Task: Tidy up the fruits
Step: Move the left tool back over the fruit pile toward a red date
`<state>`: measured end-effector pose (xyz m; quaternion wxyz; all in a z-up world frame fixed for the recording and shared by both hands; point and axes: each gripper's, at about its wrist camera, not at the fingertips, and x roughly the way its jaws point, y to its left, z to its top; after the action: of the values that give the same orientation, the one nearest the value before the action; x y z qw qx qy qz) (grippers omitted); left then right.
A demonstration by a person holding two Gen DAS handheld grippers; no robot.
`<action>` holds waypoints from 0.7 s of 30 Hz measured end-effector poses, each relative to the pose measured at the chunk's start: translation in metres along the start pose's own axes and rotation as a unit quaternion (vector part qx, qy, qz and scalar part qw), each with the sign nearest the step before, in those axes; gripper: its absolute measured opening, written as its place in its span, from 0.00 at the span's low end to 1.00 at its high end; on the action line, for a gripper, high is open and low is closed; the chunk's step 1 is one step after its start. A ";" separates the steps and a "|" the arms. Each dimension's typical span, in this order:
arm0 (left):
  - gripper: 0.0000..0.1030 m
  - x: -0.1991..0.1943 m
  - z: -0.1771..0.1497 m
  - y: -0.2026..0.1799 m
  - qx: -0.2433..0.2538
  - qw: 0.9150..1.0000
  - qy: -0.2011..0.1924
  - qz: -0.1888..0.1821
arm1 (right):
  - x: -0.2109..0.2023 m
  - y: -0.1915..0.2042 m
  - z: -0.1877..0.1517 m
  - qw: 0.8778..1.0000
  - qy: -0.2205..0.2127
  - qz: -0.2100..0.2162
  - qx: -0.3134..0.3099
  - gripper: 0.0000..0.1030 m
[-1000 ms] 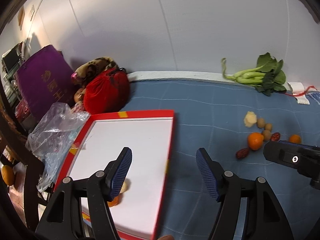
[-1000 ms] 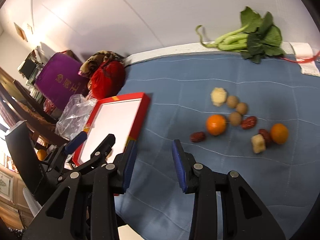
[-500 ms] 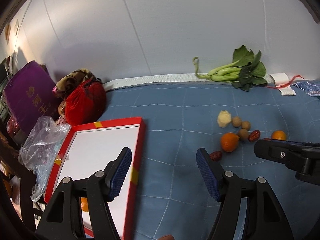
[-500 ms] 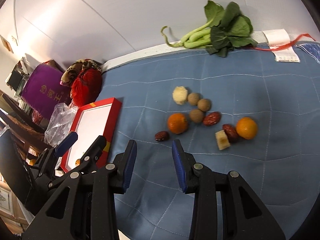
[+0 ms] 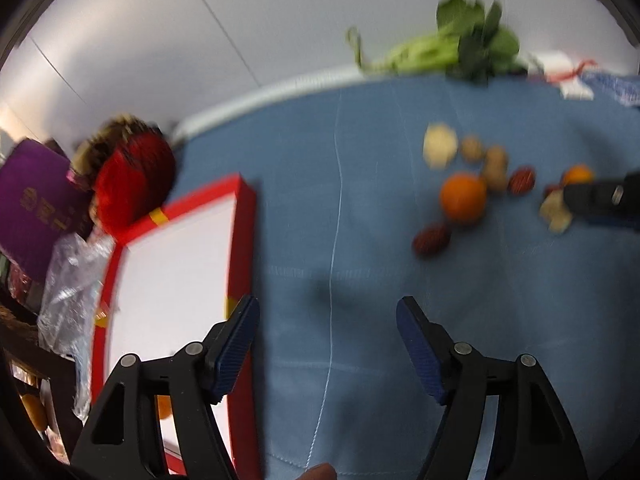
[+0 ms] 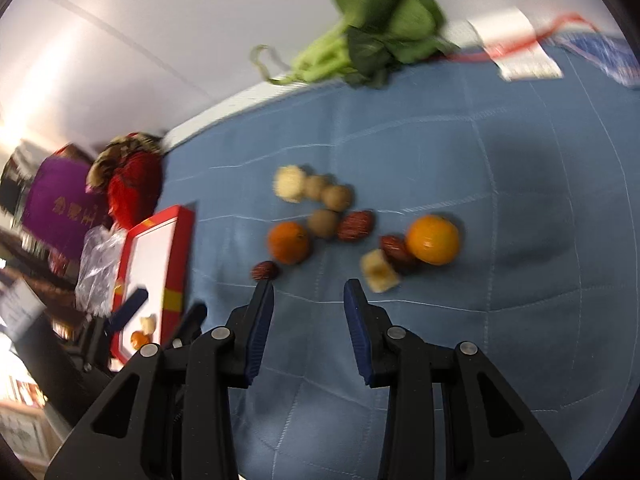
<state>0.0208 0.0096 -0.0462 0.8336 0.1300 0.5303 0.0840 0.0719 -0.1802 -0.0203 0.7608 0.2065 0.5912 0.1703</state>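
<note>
A cluster of fruit lies on the blue quilted cloth (image 6: 440,152): two oranges (image 6: 289,242) (image 6: 433,239), red dates (image 6: 355,226), brown longans (image 6: 337,197) and pale chunks (image 6: 379,271). The cluster also shows in the left wrist view around an orange (image 5: 463,197). A red-rimmed white tray (image 5: 176,264) lies at the left; an orange (image 6: 140,339) and a pale piece lie in it. My right gripper (image 6: 308,292) is open and empty just short of the cluster. My left gripper (image 5: 326,312) is open and empty over the cloth beside the tray's right rim.
Leafy greens (image 6: 368,44) lie at the cloth's far edge by the white wall. A red pouch (image 5: 134,184), a purple box (image 5: 36,208) and a clear plastic bag (image 5: 72,280) sit left of the tray. A paper tag with red string (image 6: 524,56) lies far right.
Both grippers have moved right and forward, off the tray and toward the fruit cluster. The fruit looks larger and closer in both views. The jaws stay open.
</note>
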 end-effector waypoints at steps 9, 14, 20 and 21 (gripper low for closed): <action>0.70 0.025 0.009 0.024 -0.013 0.999 0.016 -0.043 | 0.020 -0.018 0.013 0.998 0.001 -0.051 0.038 0.34; 0.70 0.031 0.029 0.008 0.037 0.996 -0.014 -0.083 | 0.030 -0.017 0.015 0.998 0.012 -0.064 0.026 0.34; 0.70 0.047 0.040 -0.005 0.081 0.988 -0.029 -0.130 | 0.039 -0.015 0.019 0.997 0.016 -0.069 0.021 0.34; 0.70 0.047 0.041 -0.007 0.090 0.986 -0.036 -0.136 | 0.039 -0.014 0.018 0.997 0.017 -0.071 0.018 0.34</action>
<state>0.0775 0.0106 -0.0724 0.8404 0.1343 0.5184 -0.0833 0.0993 -0.1748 -0.0557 0.7568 0.1748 0.6204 0.1086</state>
